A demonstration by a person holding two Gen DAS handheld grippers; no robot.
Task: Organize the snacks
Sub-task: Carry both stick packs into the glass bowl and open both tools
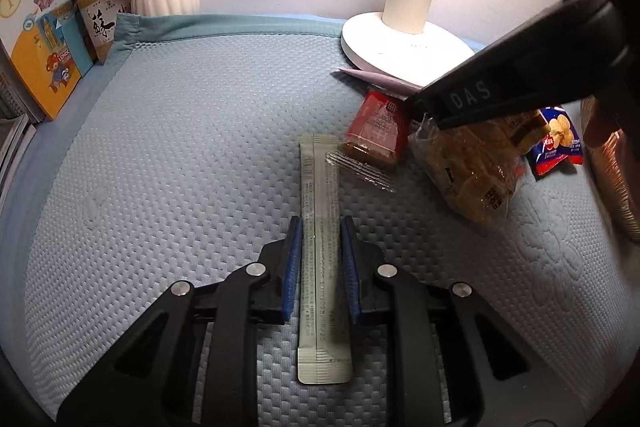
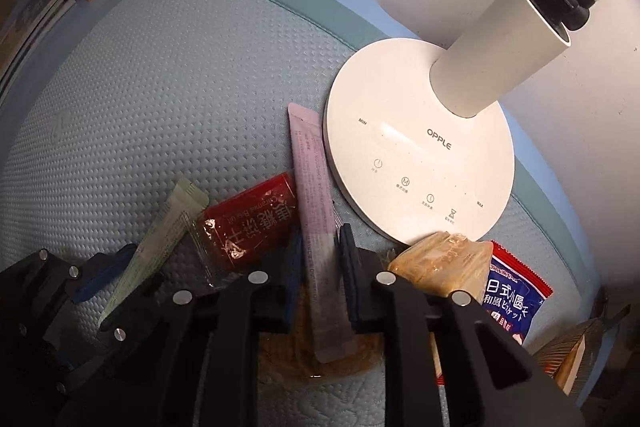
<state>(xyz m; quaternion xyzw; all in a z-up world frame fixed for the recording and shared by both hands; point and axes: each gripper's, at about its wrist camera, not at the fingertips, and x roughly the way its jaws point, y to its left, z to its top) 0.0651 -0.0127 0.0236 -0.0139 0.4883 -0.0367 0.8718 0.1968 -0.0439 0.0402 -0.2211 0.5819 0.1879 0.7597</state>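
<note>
Your left gripper (image 1: pixel 320 223) stands released, its blue pads on either side of a grey-green sachet (image 1: pixel 322 227) lying flat on the quilted blue mat (image 1: pixel 160 147) without clearly pinching it. Your right gripper (image 2: pixel 320 239) likewise straddles a pink sachet (image 2: pixel 316 219) beside the white lamp base (image 2: pixel 420 155); whether it grips, you cannot tell. A red packet (image 2: pixel 252 219) lies between the two sachets.

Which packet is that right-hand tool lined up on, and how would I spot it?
Find the round white lamp base on the blue mat. Along its left edge lies a long pink stick packet, running between the right gripper fingers. Its neighbours are a pale green stick and a red packet.
</note>
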